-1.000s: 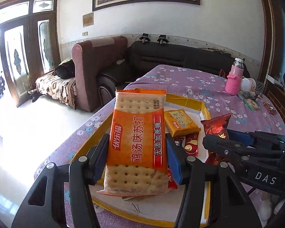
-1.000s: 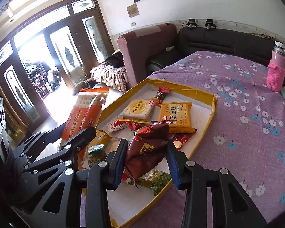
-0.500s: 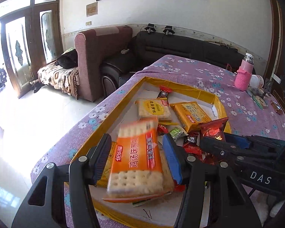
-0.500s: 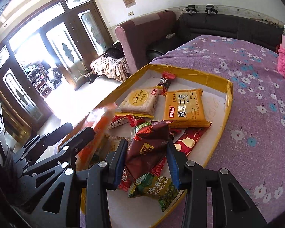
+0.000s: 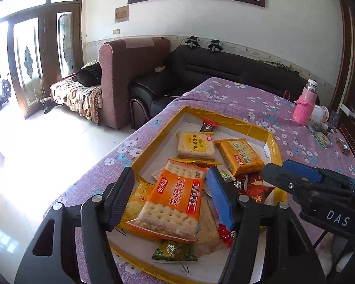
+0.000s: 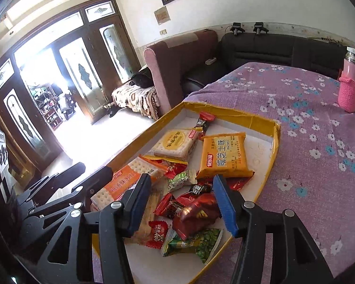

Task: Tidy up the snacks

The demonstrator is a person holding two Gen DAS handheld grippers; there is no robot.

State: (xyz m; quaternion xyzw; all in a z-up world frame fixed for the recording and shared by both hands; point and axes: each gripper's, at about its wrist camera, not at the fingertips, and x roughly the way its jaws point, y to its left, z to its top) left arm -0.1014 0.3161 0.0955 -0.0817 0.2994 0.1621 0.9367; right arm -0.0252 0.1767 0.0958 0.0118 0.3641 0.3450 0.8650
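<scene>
- Table (image 5: 236, 99) under a purple floral cloth is filling the right half of both views; sofas and glass doors are sitting behind it, upper left.
- Yellow-rimmed tray (image 5: 227, 116) is lying on the cloth near the table's left edge, running from frame centre to the bottom; same tray (image 6: 275, 142) in the right wrist view.
- Left gripper (image 5: 170, 196) is pointing down at a slant into the near end of the tray, lower centre of its frame. Jaws are opening; the orange cracker pack (image 5: 175, 201) is lying between them on the snack pile, tilted, with a gap showing at each pad, so nothing is being gripped.
- Right gripper (image 6: 184, 201) is angling down the same way, lower centre of its own frame, and showing as a black arm at the right edge of the left view (image 5: 295, 177). Jaws are opening; the dark red snack bag (image 6: 196, 215) is sitting between them on the pile, blurred, pads clear of it.
- Both grippers are sitting side by side, left one appearing at the lower left of the right wrist view (image 6: 78, 177).
- Yellow cracker pack (image 6: 224, 156) is lying flat mid-tray, just beside a pale square cracker pack (image 6: 175, 143).
- Green pea bag (image 6: 196, 242) is resting at the tray's near rim, below the red bag.
- Pink bottle (image 5: 305, 104) is standing upright, upper right, well apart from the tray.
</scene>
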